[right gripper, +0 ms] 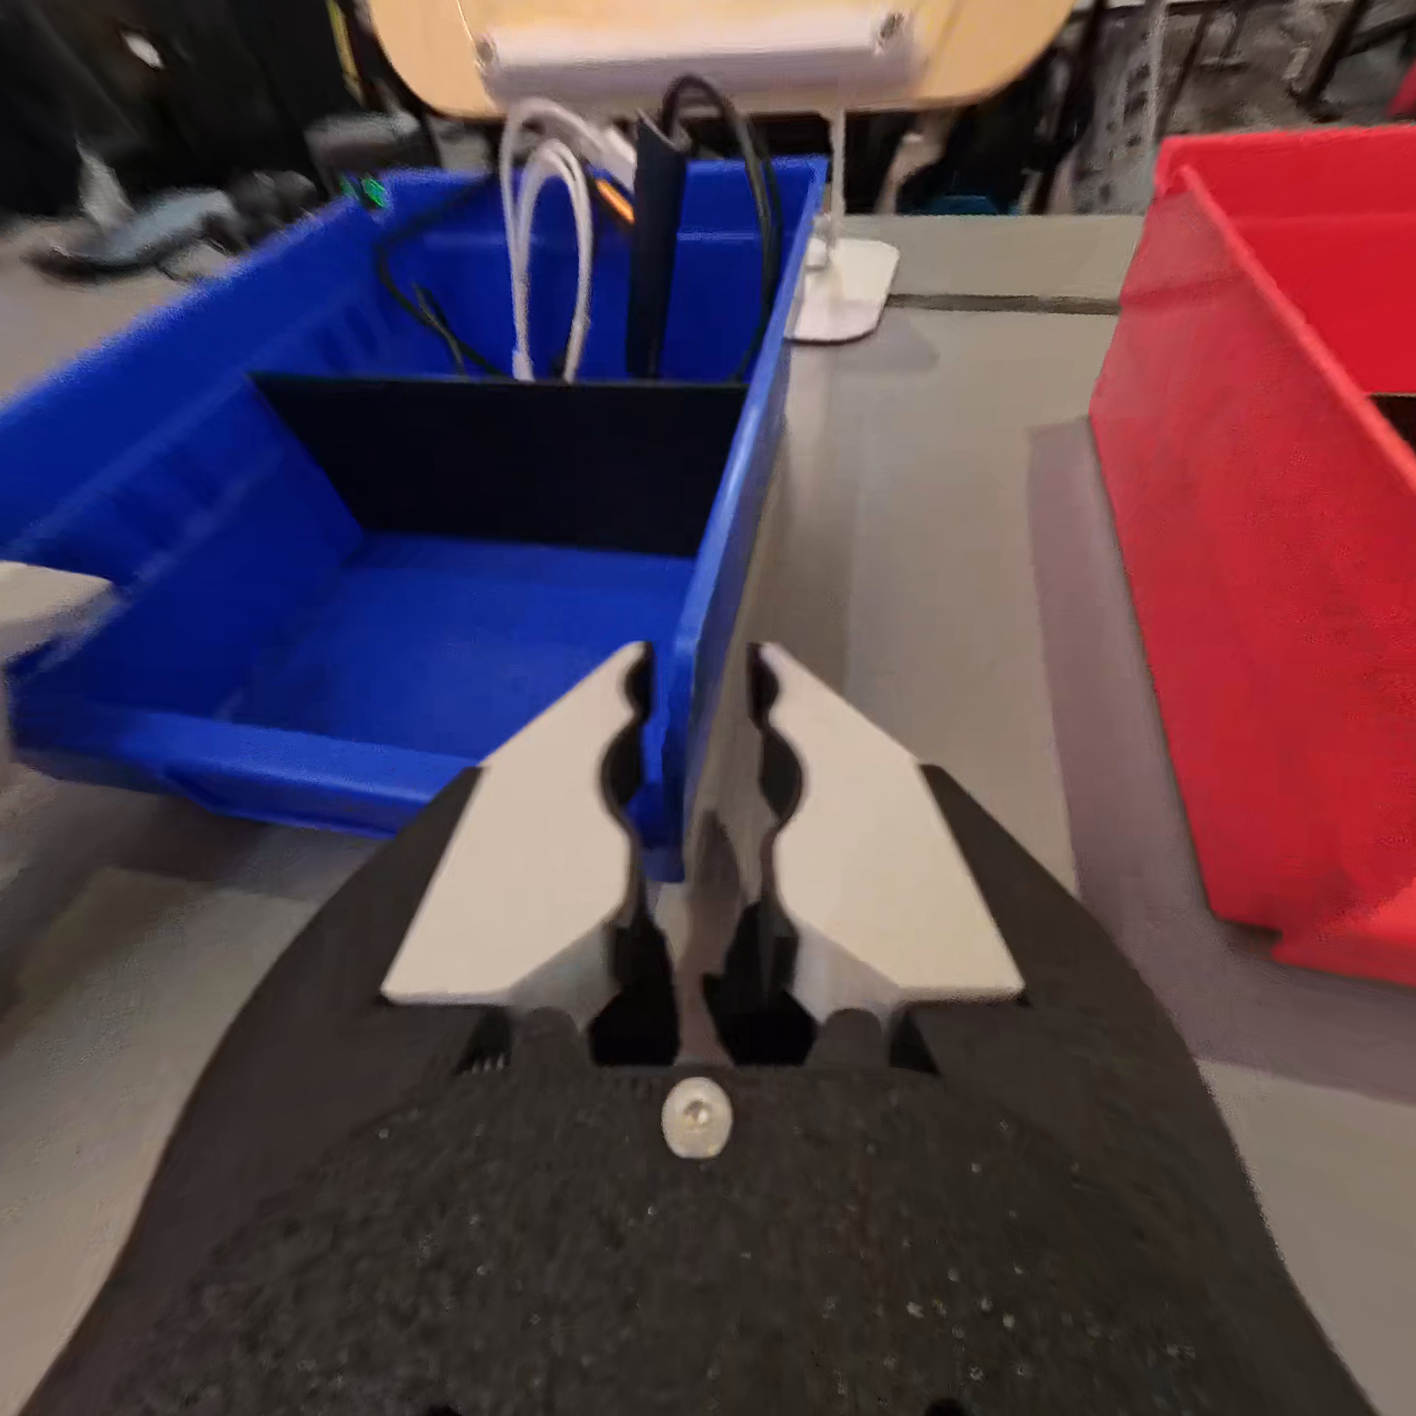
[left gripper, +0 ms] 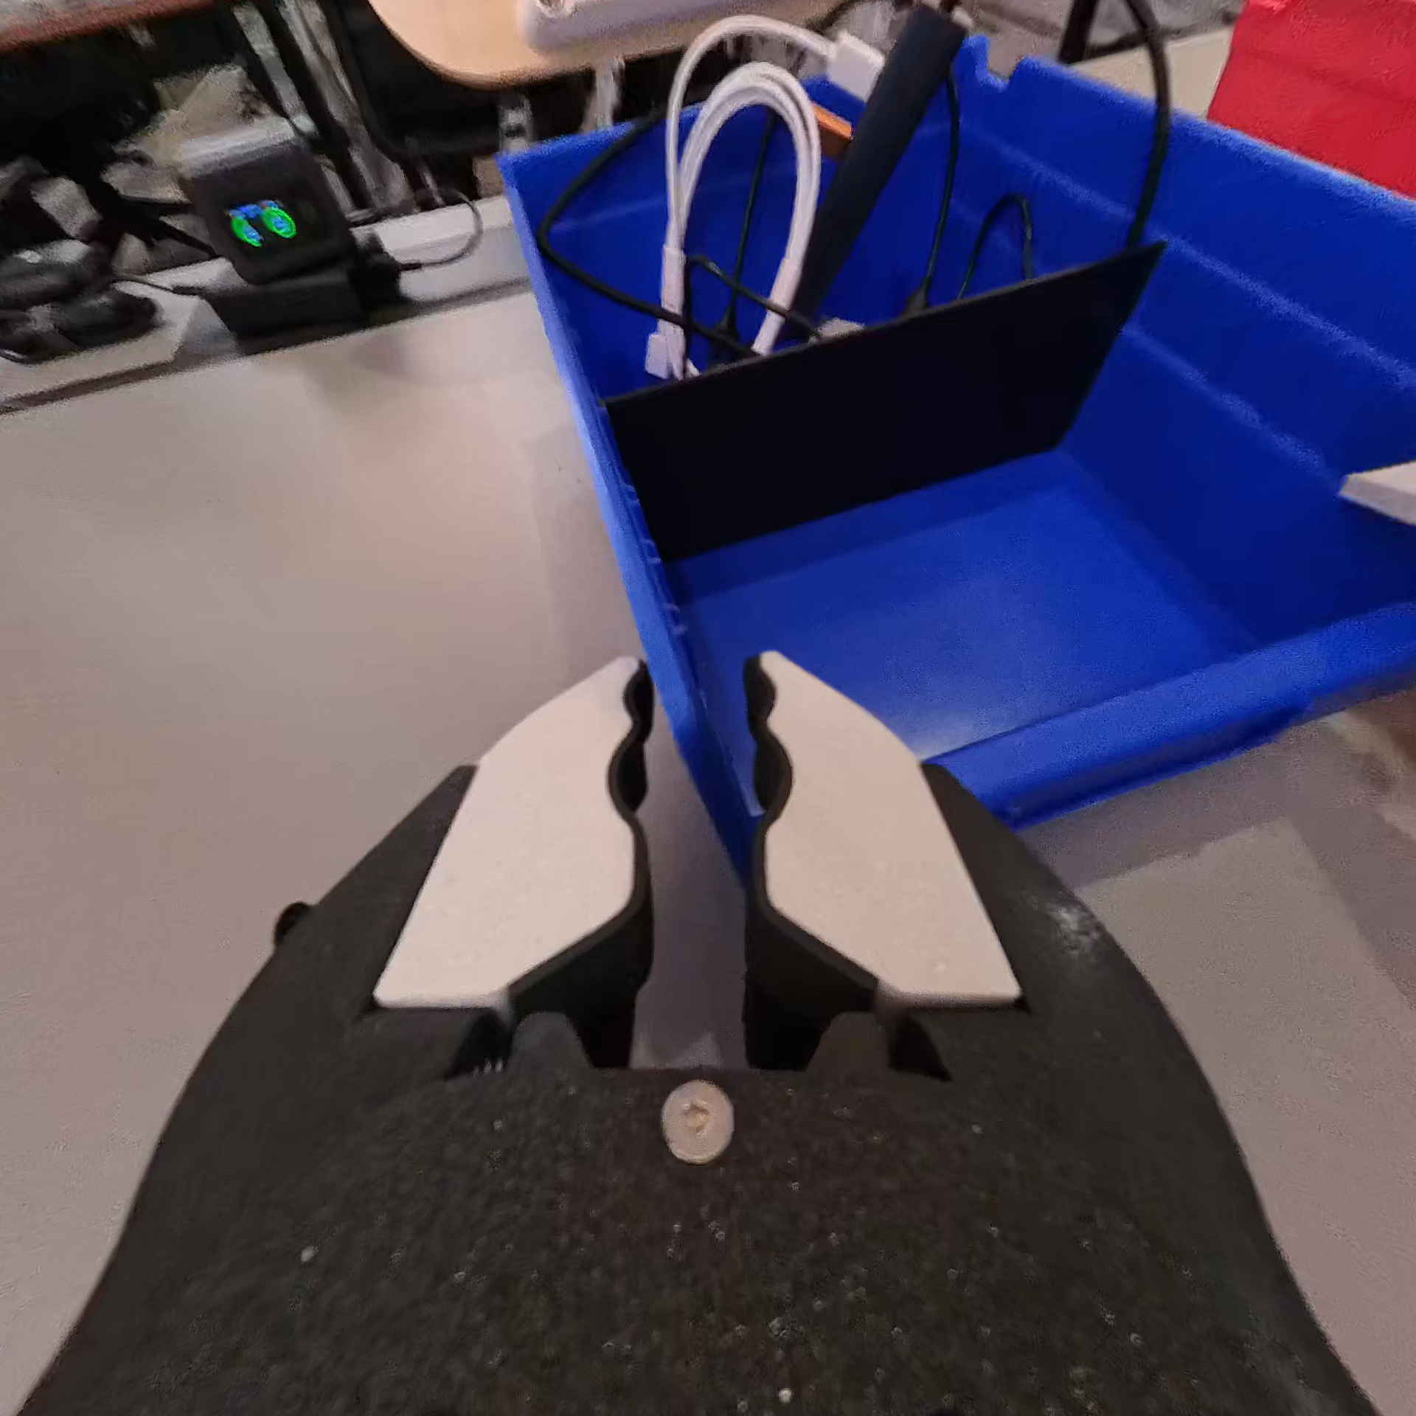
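A blue bin (left gripper: 1226,398) stands on a grey table, split by a black divider (left gripper: 843,437). Its near half is empty. The far half holds a looped white cable (left gripper: 735,191), thin black cables (left gripper: 582,260) and a dark flat strip (left gripper: 873,153). My left gripper (left gripper: 697,667) straddles the bin's left wall near the front corner, jaws close on it. My right gripper (right gripper: 701,651) straddles the bin's right wall (right gripper: 728,536) the same way. The divider (right gripper: 521,460) and white cable (right gripper: 548,253) also show in the right wrist view. Each view shows a pale piece of the other gripper at the bin's far side (left gripper: 1387,490) (right gripper: 46,605).
A red bin (right gripper: 1241,575) stands to the right of the blue one, a strip of table between them. A white stand base (right gripper: 843,291) sits behind the blue bin. A small black device with a green display (left gripper: 260,222) is at the far left. A wooden chair seat (right gripper: 689,46) is behind the table. There is about 20 centimetres between the tips of the two grippers.
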The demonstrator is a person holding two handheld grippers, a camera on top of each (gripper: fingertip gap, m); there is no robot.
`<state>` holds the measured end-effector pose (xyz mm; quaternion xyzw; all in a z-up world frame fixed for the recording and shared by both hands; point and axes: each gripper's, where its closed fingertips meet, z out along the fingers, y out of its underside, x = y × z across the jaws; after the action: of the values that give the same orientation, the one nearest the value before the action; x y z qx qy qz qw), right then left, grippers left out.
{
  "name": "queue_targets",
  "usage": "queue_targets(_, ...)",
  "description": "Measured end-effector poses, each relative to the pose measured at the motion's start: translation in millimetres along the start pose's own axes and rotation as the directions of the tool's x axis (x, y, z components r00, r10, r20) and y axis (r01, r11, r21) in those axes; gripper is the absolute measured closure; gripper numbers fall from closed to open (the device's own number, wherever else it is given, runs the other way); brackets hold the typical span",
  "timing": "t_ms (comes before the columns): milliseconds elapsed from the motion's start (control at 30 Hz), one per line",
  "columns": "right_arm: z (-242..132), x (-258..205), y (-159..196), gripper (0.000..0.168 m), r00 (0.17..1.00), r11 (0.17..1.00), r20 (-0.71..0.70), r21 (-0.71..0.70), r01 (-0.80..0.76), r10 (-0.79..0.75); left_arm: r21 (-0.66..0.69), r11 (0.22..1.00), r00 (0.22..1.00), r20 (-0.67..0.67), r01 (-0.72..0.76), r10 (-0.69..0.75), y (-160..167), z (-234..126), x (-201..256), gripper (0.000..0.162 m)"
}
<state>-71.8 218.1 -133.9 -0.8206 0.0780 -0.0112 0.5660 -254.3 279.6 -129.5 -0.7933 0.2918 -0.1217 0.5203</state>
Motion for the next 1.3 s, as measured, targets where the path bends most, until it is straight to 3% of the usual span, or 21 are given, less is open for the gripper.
queue_targets(33, 3, 0, 2, 0.160, 0.999, 1.000, -0.037, -0.003, 0.030, -0.031, 0.003, 1.000, 1.000, -0.025, 0.018, -0.018, -1, 1, 3, 0.147)
queue_targets(67, 5, 2, 0, 0.163, 0.995, 0.999, -0.082, 0.009, 0.053, -0.053, 0.004, 0.999, 0.999, -0.027, 0.036, -0.036, -1, 3, 2, 0.150)
queue_targets(300, -2, -27, -11, 0.168, 0.977, 0.999, -0.209, 0.013, 0.041, -0.037, -0.014, 1.000, 1.000, 0.010, 0.011, -0.011, -13, -3, -33, 0.157)
queue_targets(433, 18, -90, -32, 0.167, 0.976, 0.993, -0.204, 0.073, 0.094, -0.078, 0.022, 1.000, 0.998, 0.062, 0.000, -0.001, -19, -11, -103, 0.158)
queue_targets(567, 47, -170, -41, 0.166, 0.979, 0.989, -0.165, 0.070, 0.132, -0.119, 0.022, 0.998, 0.997, 0.056, 0.054, -0.055, -5, -21, -185, 0.158)
queue_targets(700, 76, -236, -28, 0.165, 0.986, 0.991, -0.093, 0.006, 0.137, -0.136, -0.005, 0.994, 0.994, 0.017, 0.110, -0.110, 23, -30, -247, 0.158)
queue_targets(800, 83, -259, -21, 0.165, 0.982, 0.986, -0.098, 0.025, 0.165, -0.162, 0.004, 0.993, 0.993, 0.029, 0.118, -0.118, 36, -31, -269, 0.157)
queue_targets(933, 85, -264, -14, 0.163, 0.991, 0.991, -0.013, 0.023, 0.130, -0.129, -0.003, 0.985, 0.984, 0.041, 0.174, -0.173, 45, -30, -272, 0.158)
queue_targets(1033, 80, -273, -11, 0.153, 0.985, 0.997, 0.155, -0.025, 0.075, -0.070, 0.001, 0.981, 0.979, 0.064, 0.195, -0.195, 44, -31, -273, 0.155)
queue_targets(1100, 63, -280, -1, 0.144, 0.929, 0.979, 0.344, -0.093, 0.180, -0.139, 0.030, 0.981, 0.978, 0.083, 0.191, -0.193, 39, -35, -275, 0.119)
queue_targets(1133, 50, -276, 1, 0.141, 0.899, 0.970, 0.408, -0.101, 0.221, -0.162, 0.039, 0.982, 0.978, 0.095, 0.183, -0.186, 36, -37, -277, 0.109)
queue_targets(1233, 5, -241, -6, 0.130, 0.820, 0.969, 0.543, -0.047, 0.244, -0.180, 0.117, 0.983, 0.977, 0.146, 0.141, -0.158, 18, -52, -283, 0.098)
queue_targets(1300, -20, -198, -17, 0.122, 0.825, 0.985, 0.549, -0.014, 0.170, -0.134, 0.200, 0.974, 0.973, 0.183, 0.104, -0.142, 1, -67, -287, 0.100)
